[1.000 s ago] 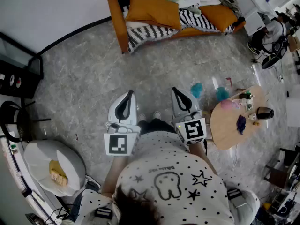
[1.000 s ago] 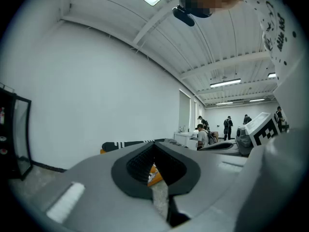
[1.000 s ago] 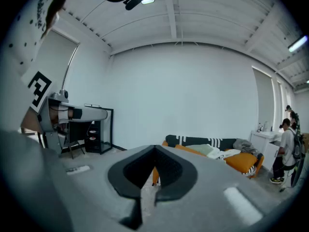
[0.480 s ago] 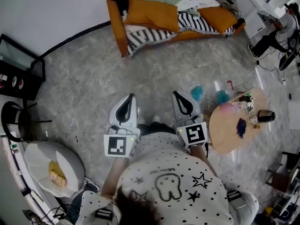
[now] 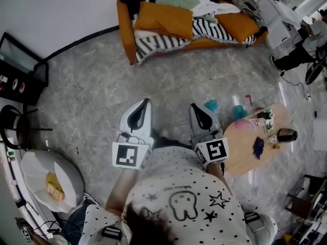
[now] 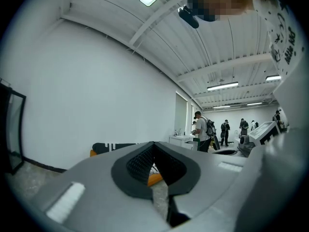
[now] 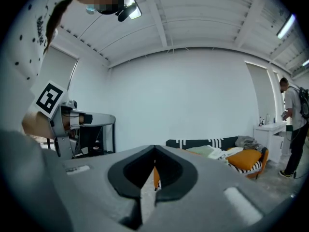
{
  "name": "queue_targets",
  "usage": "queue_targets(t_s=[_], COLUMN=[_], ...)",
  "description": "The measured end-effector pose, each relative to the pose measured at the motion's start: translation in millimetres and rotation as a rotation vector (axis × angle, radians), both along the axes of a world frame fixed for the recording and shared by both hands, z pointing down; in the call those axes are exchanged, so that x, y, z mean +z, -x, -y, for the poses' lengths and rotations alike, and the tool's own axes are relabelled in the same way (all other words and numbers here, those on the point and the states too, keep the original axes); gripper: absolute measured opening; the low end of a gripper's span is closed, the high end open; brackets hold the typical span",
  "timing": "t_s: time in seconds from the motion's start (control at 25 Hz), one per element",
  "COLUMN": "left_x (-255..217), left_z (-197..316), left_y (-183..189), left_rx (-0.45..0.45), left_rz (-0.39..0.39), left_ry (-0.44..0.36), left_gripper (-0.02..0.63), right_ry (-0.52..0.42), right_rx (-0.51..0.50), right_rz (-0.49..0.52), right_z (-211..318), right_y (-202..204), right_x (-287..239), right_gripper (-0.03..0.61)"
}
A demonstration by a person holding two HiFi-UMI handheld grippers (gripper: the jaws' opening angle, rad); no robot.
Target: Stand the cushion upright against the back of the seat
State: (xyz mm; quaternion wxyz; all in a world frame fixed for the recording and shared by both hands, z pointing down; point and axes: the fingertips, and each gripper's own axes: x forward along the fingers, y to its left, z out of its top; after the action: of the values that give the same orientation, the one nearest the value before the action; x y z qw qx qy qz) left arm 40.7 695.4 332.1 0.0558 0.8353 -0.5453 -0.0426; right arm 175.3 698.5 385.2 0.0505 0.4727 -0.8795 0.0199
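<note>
Floor (image 5: pixel 92 96): grey stone, a wide stretch across the middle of the room.
Sofa (image 5: pixel 125 32): orange, at the far wall. Its seat is strewn with a striped throw (image 5: pixel 158 42) and pale cloths (image 5: pixel 204 4).
Worktop (image 5: pixel 245 154): small, round and wooden, at near right, carrying small items; it seems to play no part in this job.
Left cushion (image 5: pixel 164 19): orange, on the far-left end of the seat. It seems to lie slumped rather than upright against the back.
Right cushion (image 5: pixel 237 25): orange, at the far-right end, also lying low. I cannot tell which of the two is meant.
Left gripper (image 5: pixel 145 102): jaws closed together with nothing in them, pointing level toward the sofa.
Right gripper (image 5: pixel 194 107): jaws likewise closed and empty, aimed the same way.
Progress: nothing is done yet, and both cushions sit well apart from the grippers. Left to do: reach the sofa, open, grasp a cushion, stand it against the back, let go.
</note>
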Motion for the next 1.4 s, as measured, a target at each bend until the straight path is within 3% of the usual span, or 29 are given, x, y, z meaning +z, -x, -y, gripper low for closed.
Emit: queue_targets(t_s=[0.24, 0.64, 0.8, 1.08, 1.4], left_x=[4.1, 8.3, 4.1, -19.2, -4.6], left_z=[2.3, 45.4, 73.2, 111.0, 130.5], left_y=[-7.2, 7.8, 16.0, 30.0, 45.1], left_rx=[0.014, 0.013, 0.044, 0.159, 0.173], left_rz=[0.021, -0.034, -0.029, -0.037, -0.059], left_ry=[0.004, 0.027, 0.035, -0.044, 0.003], left_gripper=[-0.003, -0.003, -0.003, -0.003, -0.003], right_ry=[0.009, 0.026, 0.019, -0.058, -0.041], right_rx=[0.001, 0.000, 0.000, -0.023, 0.009], right_rz=[-0.008, -0.027, -0.028, -0.091, -0.084], right_z=[2.9, 41.7, 71.0, 111.2, 127.1], right_y=[-5.7, 8.4, 24.7, 66.0, 80.3], right_x=[-1.5, 0.8, -6.7, -30.0, -21.3], right_gripper=[-0.005, -0.005, -0.005, -0.005, -0.005])
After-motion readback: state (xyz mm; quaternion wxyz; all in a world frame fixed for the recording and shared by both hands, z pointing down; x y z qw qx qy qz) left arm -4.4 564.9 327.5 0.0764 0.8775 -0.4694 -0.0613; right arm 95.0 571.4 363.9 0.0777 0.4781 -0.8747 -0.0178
